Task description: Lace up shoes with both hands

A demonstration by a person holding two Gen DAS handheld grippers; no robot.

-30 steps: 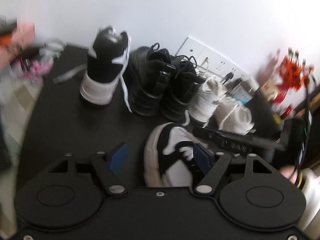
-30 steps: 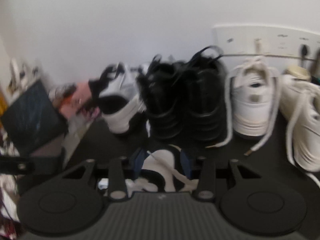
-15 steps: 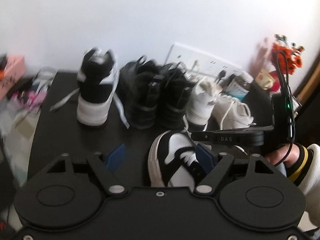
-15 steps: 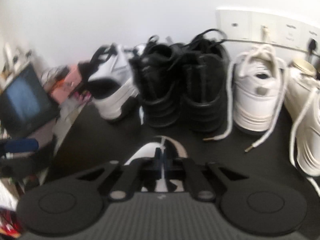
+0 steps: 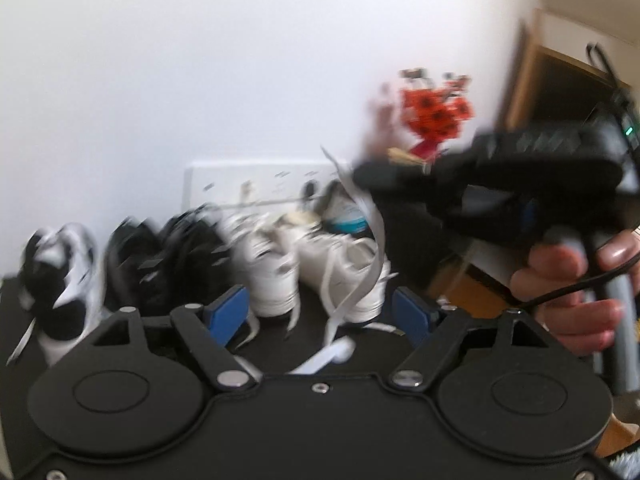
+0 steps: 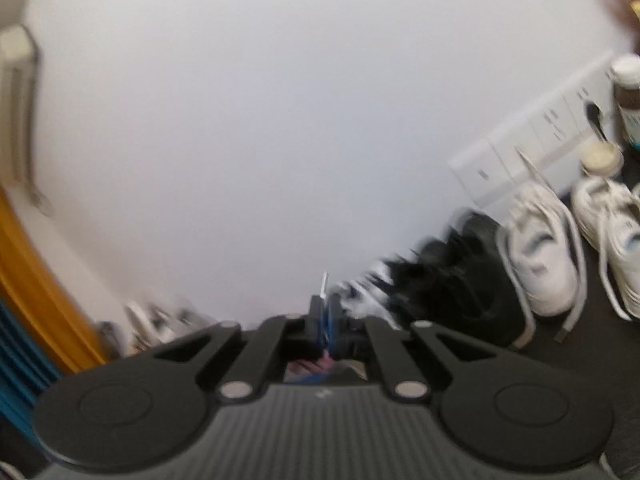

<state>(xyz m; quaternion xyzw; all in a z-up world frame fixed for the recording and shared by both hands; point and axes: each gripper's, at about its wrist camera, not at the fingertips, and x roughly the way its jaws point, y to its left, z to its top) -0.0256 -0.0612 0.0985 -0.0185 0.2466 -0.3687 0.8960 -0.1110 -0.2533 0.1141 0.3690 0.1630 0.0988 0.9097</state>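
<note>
With the right gripper (image 5: 360,178) pinched on the white lace (image 5: 370,236) above the black table's (image 5: 276,344) near edge, the empty left gripper (image 5: 320,312), jaws opening, should probably take it next.

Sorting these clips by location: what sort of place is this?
Probably a room in a home: shoes lined along a dark table, wall sockets, a red ornament, and a wooden door frame.

Shoes (image 5: 168,264) beyond the left claw (image 5: 320,314) – motion-blurred, laces unreadable. Lace (image 6: 325,280) in the right claw (image 6: 325,312) – only its tip shows, rest hidden.
</note>
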